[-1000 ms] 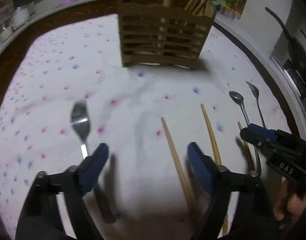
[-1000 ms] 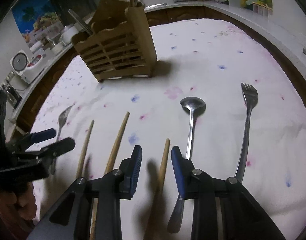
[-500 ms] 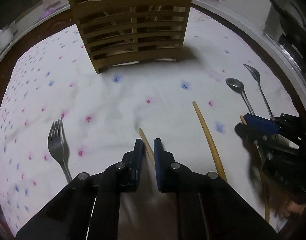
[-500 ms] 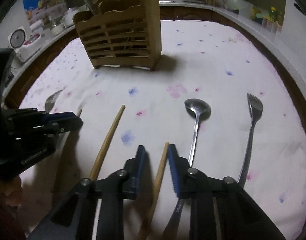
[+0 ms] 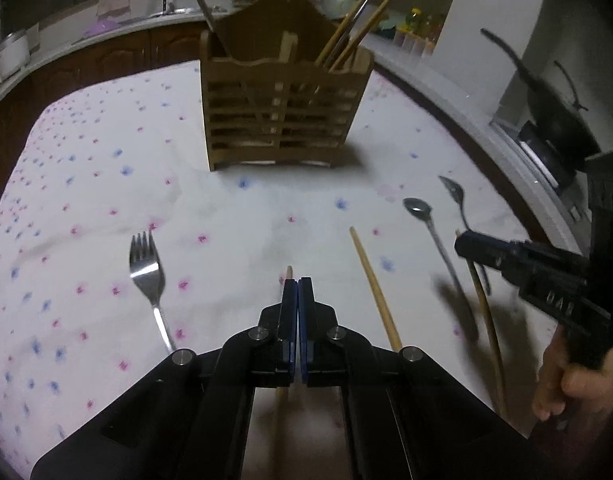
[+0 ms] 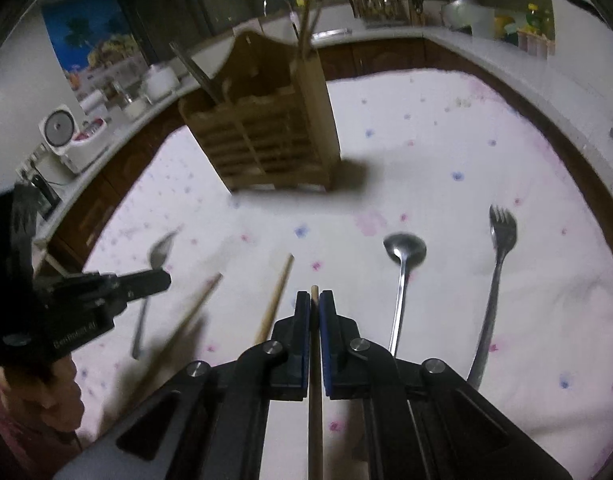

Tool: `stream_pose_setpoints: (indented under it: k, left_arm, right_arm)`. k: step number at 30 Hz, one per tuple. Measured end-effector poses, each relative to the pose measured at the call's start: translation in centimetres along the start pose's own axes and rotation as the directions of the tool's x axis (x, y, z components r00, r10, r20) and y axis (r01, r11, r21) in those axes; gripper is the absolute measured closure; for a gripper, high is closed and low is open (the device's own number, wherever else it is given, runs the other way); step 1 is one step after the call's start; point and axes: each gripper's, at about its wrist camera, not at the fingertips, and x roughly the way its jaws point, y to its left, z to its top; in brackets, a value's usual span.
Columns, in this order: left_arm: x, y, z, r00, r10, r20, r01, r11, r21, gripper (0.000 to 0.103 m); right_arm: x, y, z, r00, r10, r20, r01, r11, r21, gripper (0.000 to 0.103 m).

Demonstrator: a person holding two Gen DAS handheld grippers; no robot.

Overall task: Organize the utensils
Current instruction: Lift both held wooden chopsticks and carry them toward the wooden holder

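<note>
Kitchen worktops ring the scene, and between them lies the counter (image 5: 86, 168) under a white cloth dotted with pink and blue flowers, with the slatted wooden utensil holder (image 5: 284, 116) standing upright at its far side and several chopsticks already leaning out of its right-hand compartment. We have the left hand-held gripper (image 5: 297, 294) pressed together on a wooden chopstick (image 5: 289, 271), whose tip pokes out just past the blue pads, and the right hand-held gripper (image 6: 315, 306) clamped on a second chopstick (image 6: 315, 380) that runs straight back between its fingers. A loose third chopstick (image 5: 374, 288) lies between our two grips, with a fork (image 5: 148, 268) to the left and a spoon (image 6: 402, 276) and another fork (image 6: 498, 268) to the right, all flat on the cloth. We judge the step in hand to be lifting both sticks clear and carrying them to the holder. To do it well, we should raise each stick straight up before swinging it, so that the trailing end does not drag the cloth or knock the loose chopstick beside it. We would then tip each stick toward vertical and aim for the compartment that already holds chopsticks, one hand at a time, since both grippers converging on one narrow slot could collide. Thin round sticks may pivot in the pads, so a firm, steady squeeze matters.
</note>
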Motion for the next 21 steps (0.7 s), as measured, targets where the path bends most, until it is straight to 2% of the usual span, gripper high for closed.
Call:
stream_pose_setpoints:
  k: [3,5,7,8,13,15,16,17,21]
  left_arm:
    - [-0.1,-0.3,0.0,1.000,-0.009,-0.023,0.009,1.000,0.014,0.103]
    - [0.9,-0.4,0.1,0.998,0.025,-0.061,-0.024,0.999,0.022,0.096]
    - [2.0,-0.4,0.1,0.996,0.050,-0.080,-0.047,0.998,0.035,0.065]
    - [2.6,-0.5,0.1,0.994,0.069,-0.087,-0.066,0.997,0.046,0.065]
    - [5.9,-0.8,0.0,0.980,0.113,-0.164,-0.098,0.990,0.098,0.068]
    - [6.3,-1.5,0.0,0.979,0.147,-0.138,-0.125,0.980,0.155,0.071]
    - [6.4,-1.7,0.0,0.980,0.147,-0.137,-0.123,0.978,0.166,0.088]
    - [6.3,-1.9,0.1,0.980,0.142,-0.138,-0.117,0.978,0.173,0.099]
    - [4.2,-1.5,0.1,0.990,0.108,-0.087,-0.094,0.985,0.147,0.099]
  right_arm:
    - [-1.2,0.3,0.5,1.000,0.004,0.023,-0.004,1.000,-0.006,0.098]
    - [-1.7,0.4,0.7,0.999,0.003,0.035,-0.003,1.000,-0.006,0.098]
    - [-1.8,0.5,0.6,0.999,0.005,0.040,-0.005,1.000,-0.005,0.098]
    - [-1.9,0.5,0.6,0.999,0.006,0.042,-0.006,1.000,-0.004,0.098]
    - [-2.1,0.4,0.2,0.999,0.013,0.039,-0.013,1.000,0.003,0.098]
    - [-2.1,0.4,0.1,0.999,0.012,0.040,-0.012,1.000,0.004,0.098]
    - [-2.1,0.4,0.1,0.999,0.012,0.042,-0.012,1.000,0.005,0.098]
    - [-2.1,0.3,0.1,0.999,0.014,0.043,-0.014,1.000,0.006,0.098]
    - [-2.5,0.5,0.0,0.998,0.021,0.053,-0.022,1.000,0.003,0.098]
